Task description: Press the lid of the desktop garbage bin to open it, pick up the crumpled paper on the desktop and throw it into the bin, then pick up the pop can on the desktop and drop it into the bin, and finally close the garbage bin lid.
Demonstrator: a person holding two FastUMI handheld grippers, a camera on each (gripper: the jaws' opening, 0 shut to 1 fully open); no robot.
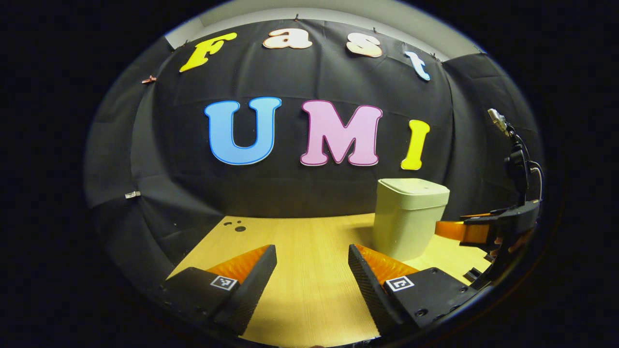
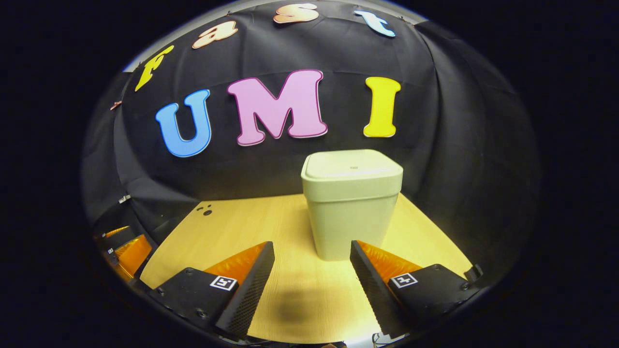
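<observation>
A pale green desktop bin stands on the wooden table with its lid down flat. My right gripper is open just in front of the bin, nothing between its fingers. In the left gripper view the bin stands ahead to the right, lid shut. My left gripper is open over bare table, left of the bin. The right gripper shows at the far right of that view, beside the bin. The left gripper shows at the left edge of the right gripper view.
The light wooden table runs back to the black cloth wall. A few small dark holes mark the tabletop at the back left. A stand with cables rises at the right of the left gripper view.
</observation>
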